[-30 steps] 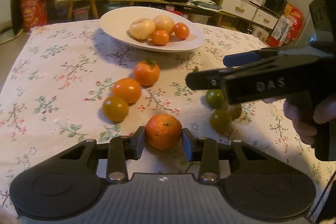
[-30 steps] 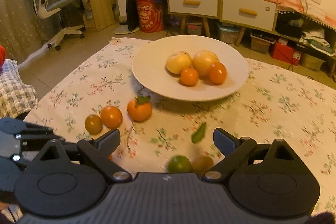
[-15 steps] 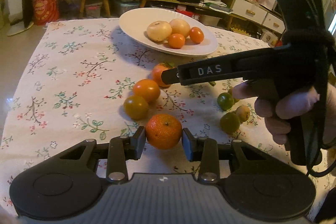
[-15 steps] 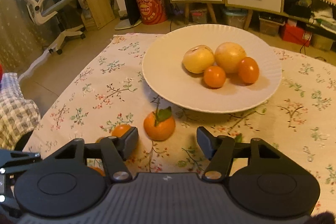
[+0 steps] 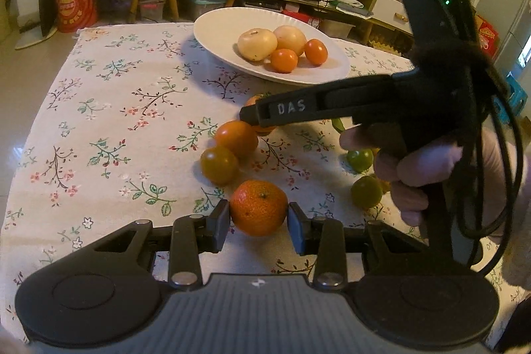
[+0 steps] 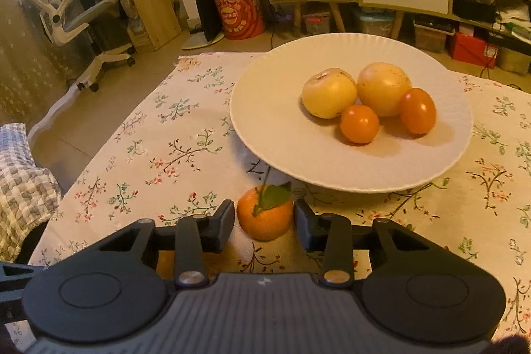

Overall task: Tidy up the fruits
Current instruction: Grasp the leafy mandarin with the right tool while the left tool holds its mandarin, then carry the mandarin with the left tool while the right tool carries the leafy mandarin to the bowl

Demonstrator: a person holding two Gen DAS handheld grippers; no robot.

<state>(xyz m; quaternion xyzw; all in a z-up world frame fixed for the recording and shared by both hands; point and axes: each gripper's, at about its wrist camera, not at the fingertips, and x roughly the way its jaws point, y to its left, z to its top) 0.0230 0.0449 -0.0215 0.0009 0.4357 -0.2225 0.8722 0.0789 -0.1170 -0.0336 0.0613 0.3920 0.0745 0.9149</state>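
A rough-skinned mandarin [image 5: 259,208] is pinched between the pads of the left gripper [image 5: 259,221], both pads touching its sides. It appears to be held just above the floral tablecloth [image 5: 109,108], though lift cannot be confirmed. The hold is taken across the widest part, probably so that the round, dimpled fruit does not slip out. Just beyond it, a dull yellow-green tomato [image 5: 219,164] and a glossy orange tomato [image 5: 236,138] are seen touching each other on the cloth. Further right, two small green fruits [image 5: 365,191] lie near the person's right hand [image 5: 415,168], which is wrapped round the handle.

The white plate [image 6: 265,108], shallow and finely ribbed at the rim, is set at the far side of the table, and it is judged to be the collecting place: two pale, smooth, round fruits [image 6: 328,92] and two shiny orange tomatoes [image 6: 360,123] are already gathered on it, touching one another.

In the right wrist view, the right gripper [image 6: 264,221] is placed around a mandarin with a leaf [image 6: 265,218], which rests on the cloth just in front of the plate's near edge. Its jaws are spread, with a narrow gap visible on each side, so the fruit is flanked but not yet squeezed. The fingers are kept low and level, presumably so that the pads meet the fruit at its middle, below the stalk and soft leaf.
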